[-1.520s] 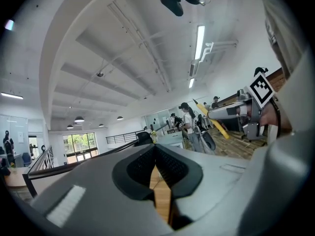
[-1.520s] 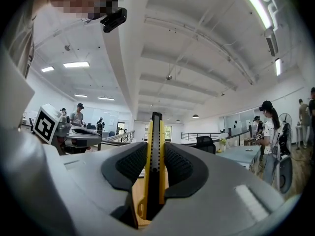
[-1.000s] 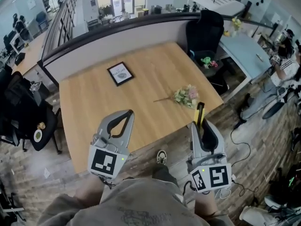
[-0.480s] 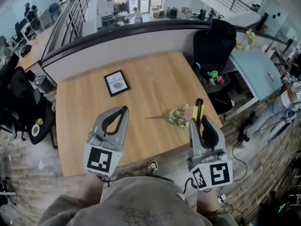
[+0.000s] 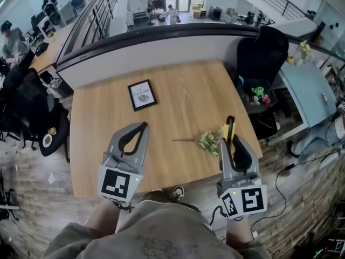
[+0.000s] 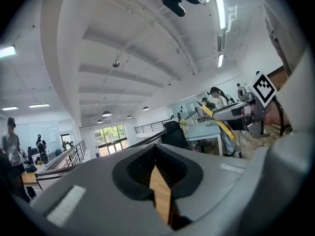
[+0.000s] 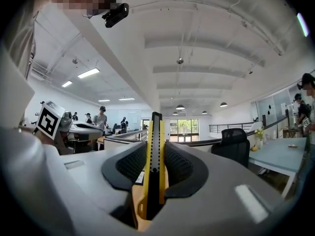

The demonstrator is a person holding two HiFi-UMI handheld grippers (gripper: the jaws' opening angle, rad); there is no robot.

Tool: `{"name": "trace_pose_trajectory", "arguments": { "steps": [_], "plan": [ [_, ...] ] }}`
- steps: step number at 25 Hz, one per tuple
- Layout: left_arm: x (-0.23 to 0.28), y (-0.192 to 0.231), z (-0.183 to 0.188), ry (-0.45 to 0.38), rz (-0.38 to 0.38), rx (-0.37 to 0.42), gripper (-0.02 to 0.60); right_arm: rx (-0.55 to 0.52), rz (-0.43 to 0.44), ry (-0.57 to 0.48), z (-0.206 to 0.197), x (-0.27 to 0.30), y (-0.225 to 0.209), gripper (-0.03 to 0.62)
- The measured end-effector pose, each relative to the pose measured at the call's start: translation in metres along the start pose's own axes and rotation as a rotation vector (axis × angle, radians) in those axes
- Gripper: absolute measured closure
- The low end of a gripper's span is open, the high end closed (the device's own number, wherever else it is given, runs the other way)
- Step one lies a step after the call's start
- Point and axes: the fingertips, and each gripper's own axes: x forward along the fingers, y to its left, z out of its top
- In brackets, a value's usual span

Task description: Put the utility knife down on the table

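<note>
Office surroundings: 1 framed print, 1 flower sprig, 2 black chairs.
The framed print [image 5: 142,95] lies flat at the far left, well apart from the flower sprig [image 5: 207,141], which lies nearer and to the right, stem pointing left. A black office chair [image 5: 262,53] stands far right with a green toy [image 5: 259,92] on its seat, beside a pale blue desk [image 5: 307,88]. A second black chair [image 5: 27,104] stands at the left.

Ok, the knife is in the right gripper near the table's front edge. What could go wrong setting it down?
1. The right gripper holds the utility knife seemingly close to the table's front right corner; released there, it could slide off onto the floor.
2. The flowers lie just left of the knife's tip, so it may land on them and rest unevenly.
</note>
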Motion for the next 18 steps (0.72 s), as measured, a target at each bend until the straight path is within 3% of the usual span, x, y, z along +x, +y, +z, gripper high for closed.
{"name": "trace_pose_trajectory", "arguments": {
  "steps": [18],
  "plan": [
    [0.015,0.045,-0.017,0.038,0.011,-0.048,0.58,0.016,0.011,0.01,0.007,0.054,0.013,0.471]
  ]
}}
